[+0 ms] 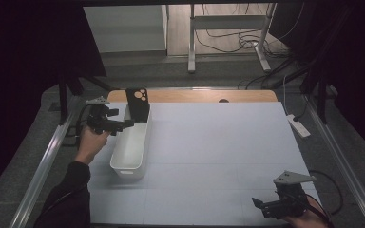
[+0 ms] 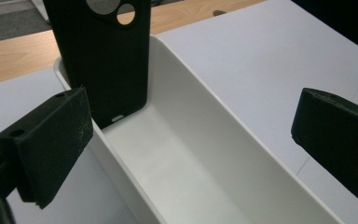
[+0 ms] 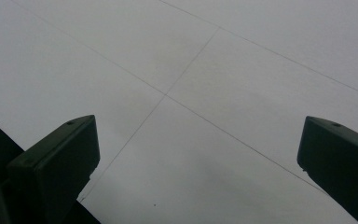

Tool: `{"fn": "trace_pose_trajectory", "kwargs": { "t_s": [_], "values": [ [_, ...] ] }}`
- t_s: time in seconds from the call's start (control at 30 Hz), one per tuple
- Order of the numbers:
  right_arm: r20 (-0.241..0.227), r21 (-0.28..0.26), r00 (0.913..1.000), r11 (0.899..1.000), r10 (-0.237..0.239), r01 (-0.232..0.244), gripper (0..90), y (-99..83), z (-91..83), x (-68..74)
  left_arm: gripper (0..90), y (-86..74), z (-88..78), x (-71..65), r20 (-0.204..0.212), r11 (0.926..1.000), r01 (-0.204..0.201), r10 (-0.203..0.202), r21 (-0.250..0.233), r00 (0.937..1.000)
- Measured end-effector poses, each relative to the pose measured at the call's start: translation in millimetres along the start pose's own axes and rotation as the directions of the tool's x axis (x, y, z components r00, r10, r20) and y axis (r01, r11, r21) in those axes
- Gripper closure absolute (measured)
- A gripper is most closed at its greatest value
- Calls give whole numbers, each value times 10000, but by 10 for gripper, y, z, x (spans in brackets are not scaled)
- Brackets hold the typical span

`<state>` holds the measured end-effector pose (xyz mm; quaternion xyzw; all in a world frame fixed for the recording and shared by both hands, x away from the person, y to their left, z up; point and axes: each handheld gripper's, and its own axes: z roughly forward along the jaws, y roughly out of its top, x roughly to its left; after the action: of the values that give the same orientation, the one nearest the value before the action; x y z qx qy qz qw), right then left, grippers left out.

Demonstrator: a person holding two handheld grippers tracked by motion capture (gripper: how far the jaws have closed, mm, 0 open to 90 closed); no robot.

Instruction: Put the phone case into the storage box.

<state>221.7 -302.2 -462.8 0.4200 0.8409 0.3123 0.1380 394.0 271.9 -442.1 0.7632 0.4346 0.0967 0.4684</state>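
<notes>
A black phone case stands upright against the far end wall inside a white bin on the desk; the left hand-held gripper, jaws released, sits just beside the bin, while the right hand-held gripper hangs open, well apart from it

We observe the worktop from above, facing forward; the left gripper view closes on the white bin, shared with the high view.

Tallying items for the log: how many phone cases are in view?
1: a black phone case stands upright at the far end of the white bin, leaning on its wall. Nothing else lies inside.
</notes>
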Motion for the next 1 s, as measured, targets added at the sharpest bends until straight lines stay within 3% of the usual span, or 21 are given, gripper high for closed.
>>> {"fn": "trace_pose_trajectory", "kwargs": {
  "t_s": [0.33, 1.0],
  "values": [
    [11, -71, 10000, 10000, 11, -11, 0, -2, -4, 2, 0, -64, -79, -133, 316, 9995, -329, 329, -18, 9990],
    [83, -339, 9999, 9994, 101, -98, 0, -14, -30, -5, 0, -249, -257, -342, 392, 9992, -312, 322, -269, 9987]
  ]
}}
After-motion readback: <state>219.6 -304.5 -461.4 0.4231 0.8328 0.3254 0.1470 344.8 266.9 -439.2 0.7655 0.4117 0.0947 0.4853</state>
